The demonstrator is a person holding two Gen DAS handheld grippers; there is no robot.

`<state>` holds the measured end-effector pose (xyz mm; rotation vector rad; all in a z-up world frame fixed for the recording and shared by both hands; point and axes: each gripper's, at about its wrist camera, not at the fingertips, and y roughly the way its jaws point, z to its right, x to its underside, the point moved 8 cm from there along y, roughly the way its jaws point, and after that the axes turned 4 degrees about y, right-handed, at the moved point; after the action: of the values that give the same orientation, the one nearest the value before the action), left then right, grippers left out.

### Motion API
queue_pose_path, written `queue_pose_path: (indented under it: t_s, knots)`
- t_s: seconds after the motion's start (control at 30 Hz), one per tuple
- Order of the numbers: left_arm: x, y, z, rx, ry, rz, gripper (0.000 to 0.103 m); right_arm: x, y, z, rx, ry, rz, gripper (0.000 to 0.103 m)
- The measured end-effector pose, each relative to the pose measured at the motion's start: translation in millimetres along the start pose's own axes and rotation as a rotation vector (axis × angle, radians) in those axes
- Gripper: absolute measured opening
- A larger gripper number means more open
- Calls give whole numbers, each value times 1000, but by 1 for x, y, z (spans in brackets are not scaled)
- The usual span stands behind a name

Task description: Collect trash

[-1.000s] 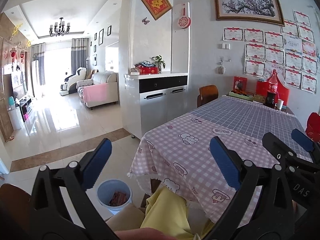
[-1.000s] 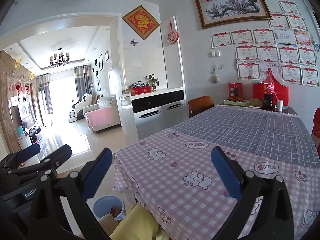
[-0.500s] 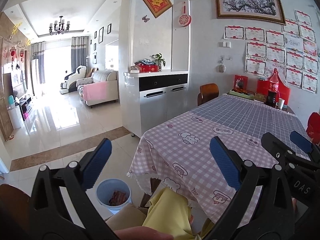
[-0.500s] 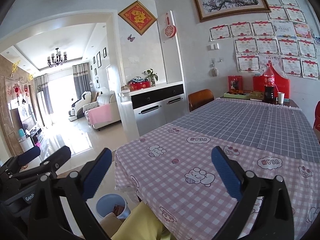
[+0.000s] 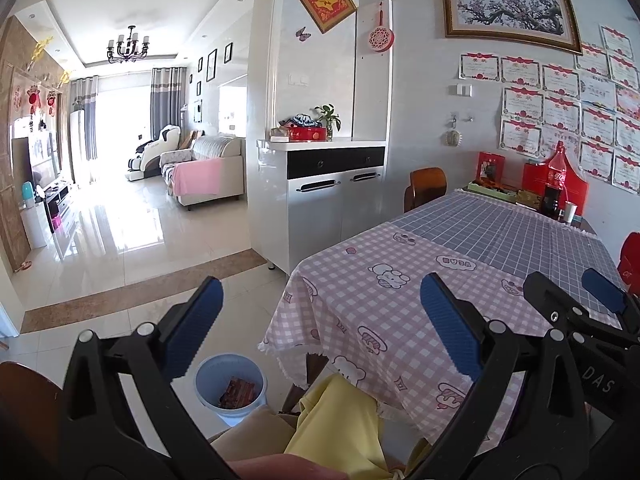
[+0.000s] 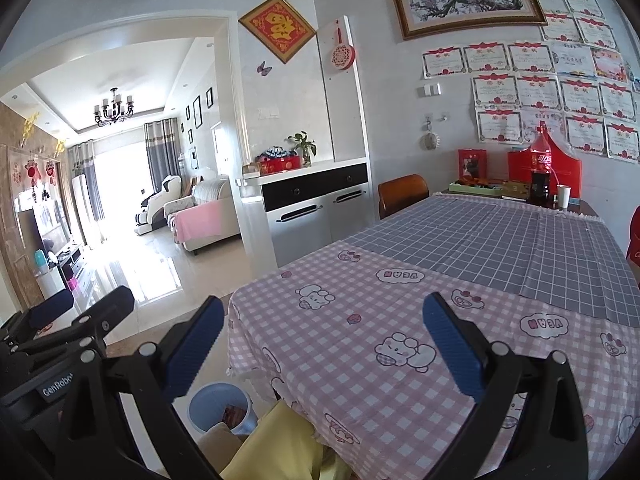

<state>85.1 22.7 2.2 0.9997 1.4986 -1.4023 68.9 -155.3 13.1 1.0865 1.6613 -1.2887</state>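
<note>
**Both hand-held grippers empty above the worktop's near end, bin below**

Left hand-held gripper (image 5: 320,320) hangs with its blue pads spread wide and nothing between them; the right hand-held gripper (image 6: 324,334) is just as wide apart and just as empty, and sits beside it, its tips showing at the right edge of the left view. Below the left one's left finger (image 5: 192,328), down on the tiled floor, stands a pale blue trash bin (image 5: 208,376) with reddish wrappers (image 5: 238,392) lying inside. The bin is just beside the near corner of the worktop (image 6: 400,320). Between bin and worktop edge a person's yellow garment (image 5: 340,420) shows. Ahead of the right hand-held gripper stretches pink checked cloth (image 6: 340,344) with cartoon prints, then grey-blue checked cloth (image 6: 500,240). At the far end, well apart, stand a cola bottle (image 6: 540,168) and a white cup (image 6: 563,196).
</note>
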Motion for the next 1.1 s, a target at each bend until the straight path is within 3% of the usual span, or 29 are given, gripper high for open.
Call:
queue_pose_path:
  t_s: [1.1]
  knots:
    - [1,8,10,6,26,-14,97,1,11,16,25,23,-11,98]
